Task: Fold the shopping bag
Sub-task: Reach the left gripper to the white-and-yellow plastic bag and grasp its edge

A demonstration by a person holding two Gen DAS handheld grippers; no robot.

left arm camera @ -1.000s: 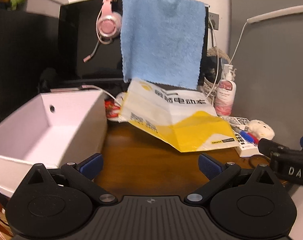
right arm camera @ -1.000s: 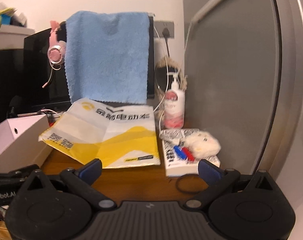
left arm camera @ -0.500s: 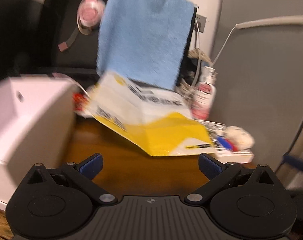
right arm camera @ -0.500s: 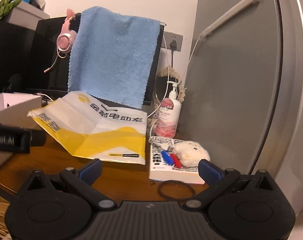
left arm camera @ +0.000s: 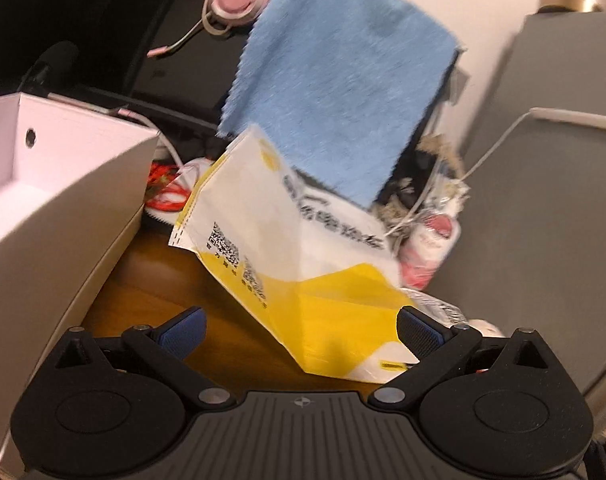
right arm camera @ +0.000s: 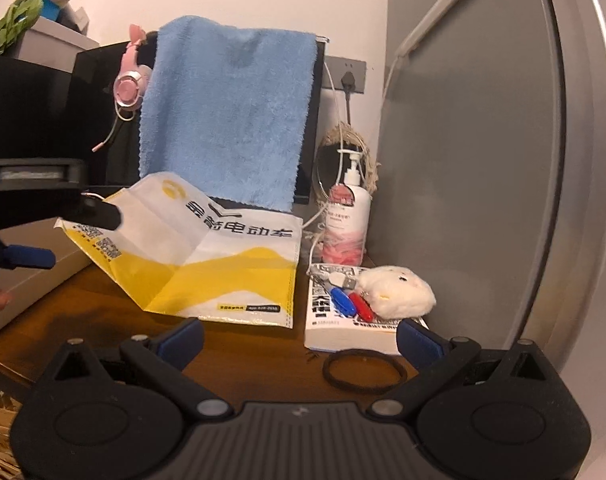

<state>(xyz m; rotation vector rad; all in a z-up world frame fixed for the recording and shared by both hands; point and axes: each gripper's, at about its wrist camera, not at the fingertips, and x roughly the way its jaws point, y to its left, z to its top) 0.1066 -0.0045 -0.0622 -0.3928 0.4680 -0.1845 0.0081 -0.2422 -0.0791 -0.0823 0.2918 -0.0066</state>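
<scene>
A white and yellow shopping bag (left arm camera: 287, 248) (right arm camera: 207, 256) with black lettering lies creased on the brown table, its far edge propped up against the things behind it. My left gripper (left arm camera: 299, 330) is open, tilted, and hovers just over the bag's near yellow corner. My right gripper (right arm camera: 299, 338) is open too, a short way in front of the bag's near right edge, with nothing between its fingers. The left gripper (right arm camera: 27, 256) also shows at the left edge of the right wrist view, beside the bag's left corner.
A blue towel (right arm camera: 227, 120) hangs over a dark monitor behind the bag, with pink headphones (right arm camera: 129, 88) beside it. A white open box (left arm camera: 43, 200) stands left. A book (right arm camera: 339, 312) with pens and a plush toy, a pump bottle (right arm camera: 345, 224), a hair tie (right arm camera: 365, 372) and a grey fridge (right arm camera: 483, 160) are right.
My left gripper has moved forward and rolled, coming much closer to the bag's near corner. My right gripper has drawn slightly nearer the bag. Both stayed open.
</scene>
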